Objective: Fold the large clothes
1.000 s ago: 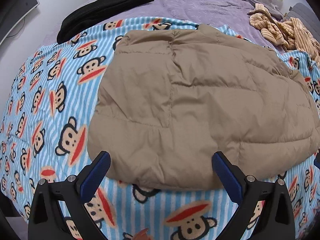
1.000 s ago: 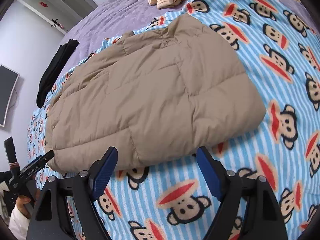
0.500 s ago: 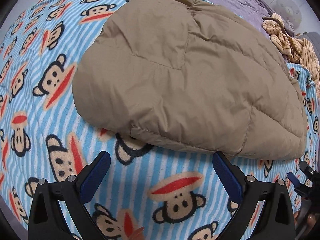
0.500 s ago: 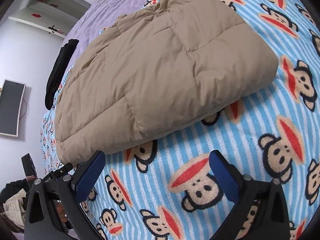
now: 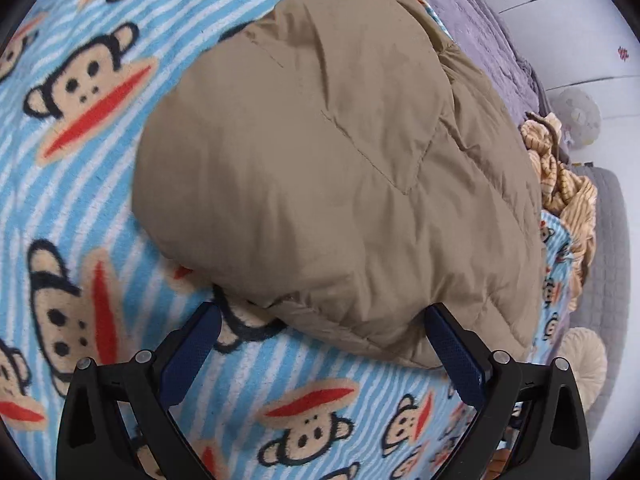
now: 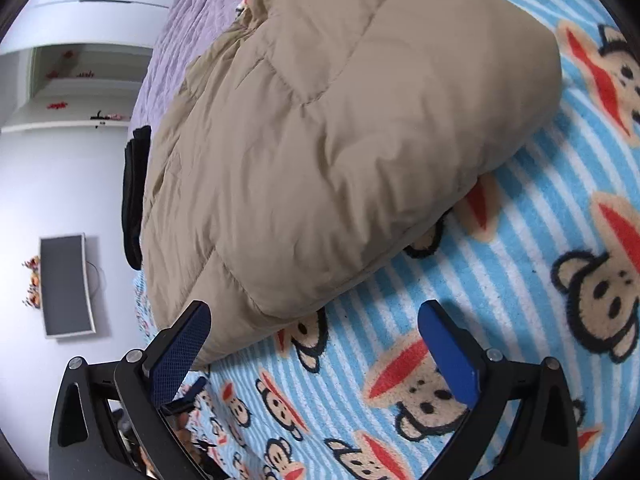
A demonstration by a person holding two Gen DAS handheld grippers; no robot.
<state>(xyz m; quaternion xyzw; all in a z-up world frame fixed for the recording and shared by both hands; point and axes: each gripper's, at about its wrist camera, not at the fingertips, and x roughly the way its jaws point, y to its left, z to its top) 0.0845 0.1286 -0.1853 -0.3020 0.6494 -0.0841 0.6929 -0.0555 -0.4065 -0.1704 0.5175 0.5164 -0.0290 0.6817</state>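
Two grippers, both spread wide and holding nothing. Through the left wrist view: left gripper [image 5: 320,340] straddling the near hem of the tan padded jacket [image 5: 340,168], lying partly folded on the monkey-print blanket [image 5: 80,160] near its near edge; striped garment [image 5: 560,176] showing only here, at the far edge. Through the right wrist view: right gripper [image 6: 316,336] hovering just off the jacket [image 6: 340,120] hem; black clothing [image 6: 134,192] and wall screen [image 6: 66,284] appearing only here. Risking pinching one slippery layer, or blanket too, likely spilling the fold
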